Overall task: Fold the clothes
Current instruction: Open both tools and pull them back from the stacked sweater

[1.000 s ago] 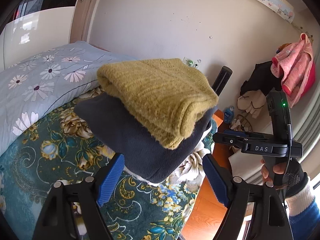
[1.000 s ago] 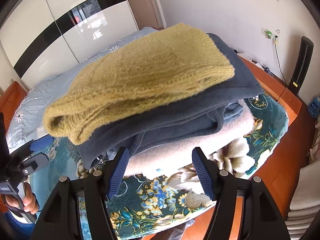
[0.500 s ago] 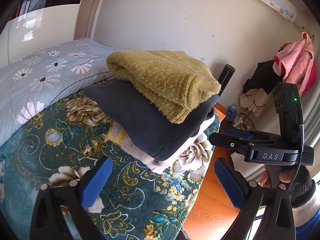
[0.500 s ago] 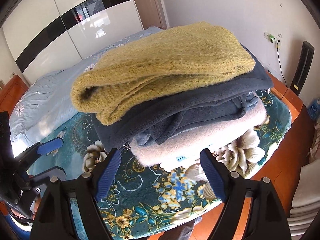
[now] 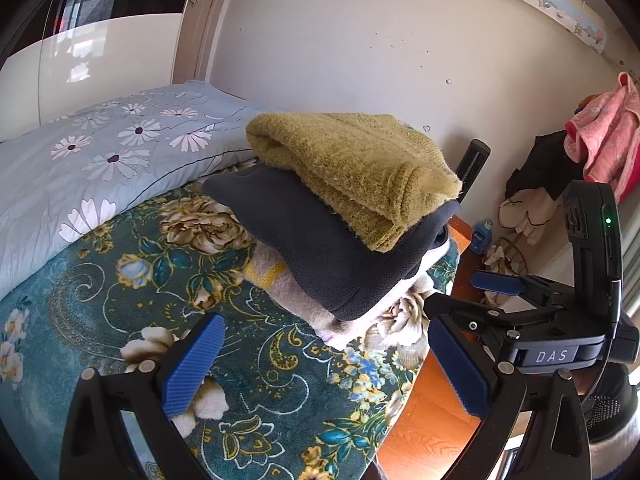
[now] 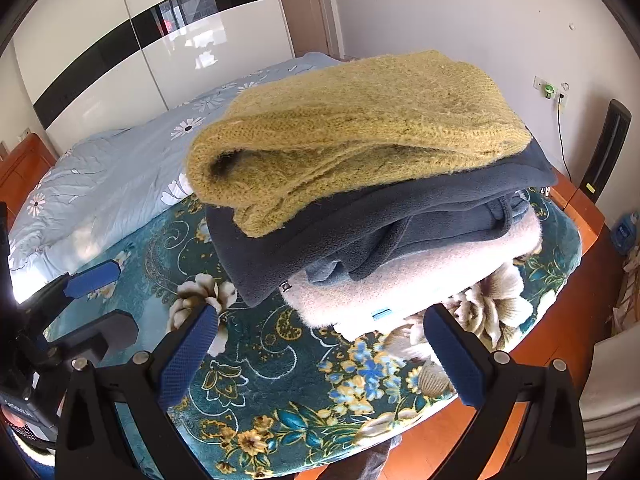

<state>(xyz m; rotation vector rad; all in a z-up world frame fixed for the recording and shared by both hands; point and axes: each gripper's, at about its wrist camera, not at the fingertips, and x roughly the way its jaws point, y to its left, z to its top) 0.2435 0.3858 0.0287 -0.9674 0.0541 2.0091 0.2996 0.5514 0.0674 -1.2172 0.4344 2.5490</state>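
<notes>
A stack of three folded garments lies on the bed's teal floral blanket (image 5: 120,300) near its corner. On top is a mustard knit sweater (image 5: 352,172) (image 6: 352,128), under it a dark blue fleece (image 5: 320,252) (image 6: 400,216), and at the bottom a pale pink garment (image 5: 304,304) (image 6: 420,276). My left gripper (image 5: 325,322) is open, short of the stack's end, with nothing between its pads. My right gripper (image 6: 321,312) hovers at the stack's long side with its jaws opening and empty. Each gripper also shows at the edge of the other's view.
A light blue daisy quilt (image 5: 100,168) lies behind the stack. Past the bed corner are an orange wood floor (image 5: 420,420), a black tower (image 5: 474,168) at the wall, a blue bottle (image 5: 482,236) and hanging clothes (image 5: 600,144). A glossy wardrobe (image 6: 120,40) stands at the back.
Both grippers have drawn back from the stack and their jaws have spread wider. The stack looks smaller and stays at rest on the blanket.
</notes>
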